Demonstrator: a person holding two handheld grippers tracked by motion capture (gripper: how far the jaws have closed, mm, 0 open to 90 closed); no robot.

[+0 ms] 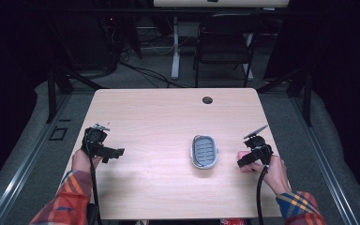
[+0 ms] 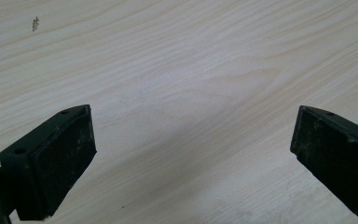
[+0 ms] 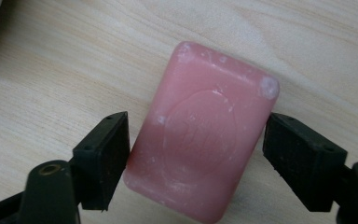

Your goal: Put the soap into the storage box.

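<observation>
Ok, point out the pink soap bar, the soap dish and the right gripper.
pink soap bar (image 3: 205, 130), right gripper view, on its embossed top face.
soap dish (image 1: 204, 151), high view, on its grey ribbed inside.
right gripper (image 3: 196, 158), right gripper view, midway between its fingertips.

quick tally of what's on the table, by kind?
Pink soap bar: 1
Grey soap dish: 1
Grippers: 2, left gripper and right gripper
Total: 4

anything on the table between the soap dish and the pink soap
Nothing: in the high view, only bare table separates the soap dish from the pink soap, which sits between the right gripper's fingers.
</observation>
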